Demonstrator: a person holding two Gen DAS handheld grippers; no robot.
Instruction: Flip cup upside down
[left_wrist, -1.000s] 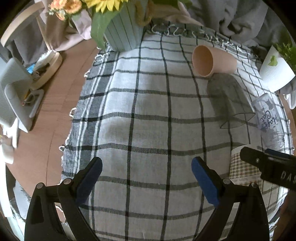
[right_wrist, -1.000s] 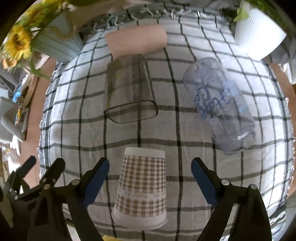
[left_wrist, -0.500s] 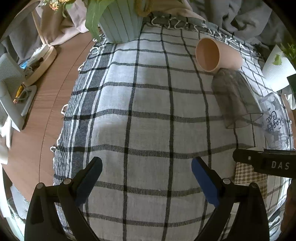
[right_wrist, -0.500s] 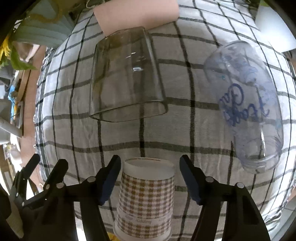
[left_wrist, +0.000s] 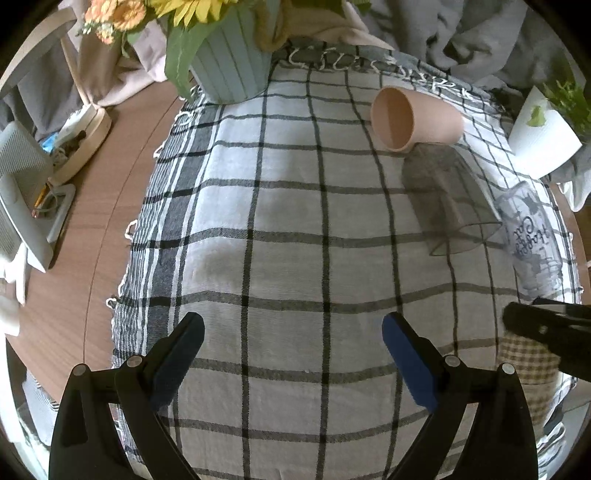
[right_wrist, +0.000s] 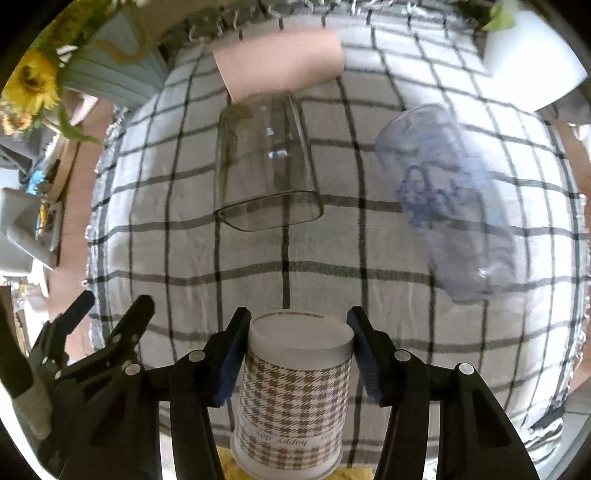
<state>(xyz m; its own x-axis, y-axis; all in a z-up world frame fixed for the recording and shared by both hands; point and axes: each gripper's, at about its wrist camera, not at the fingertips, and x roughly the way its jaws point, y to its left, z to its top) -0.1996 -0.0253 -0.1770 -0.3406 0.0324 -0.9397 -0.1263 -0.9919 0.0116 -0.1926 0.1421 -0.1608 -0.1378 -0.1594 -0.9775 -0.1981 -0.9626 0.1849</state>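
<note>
A paper cup with a brown houndstooth print (right_wrist: 295, 387) sits between the blue pads of my right gripper (right_wrist: 299, 354), which is shut on it. The cup's base points away from the camera and its rim points toward it. The same cup (left_wrist: 524, 373) shows at the right edge of the left wrist view, under the right gripper's black finger (left_wrist: 546, 328). My left gripper (left_wrist: 293, 354) is open and empty above the checked cloth (left_wrist: 288, 229).
A clear glass (right_wrist: 262, 166), a pink cup (right_wrist: 280, 59) and a clear plastic cup with blue writing (right_wrist: 447, 195) lie on their sides on the cloth. A blue-green flower pot (left_wrist: 232, 62) stands at the back left, a white pot (left_wrist: 543, 133) at the back right.
My right gripper moved in over the houndstooth cup and closed on it, then drew back a little with it. My left gripper stayed open and shifted only slightly.
</note>
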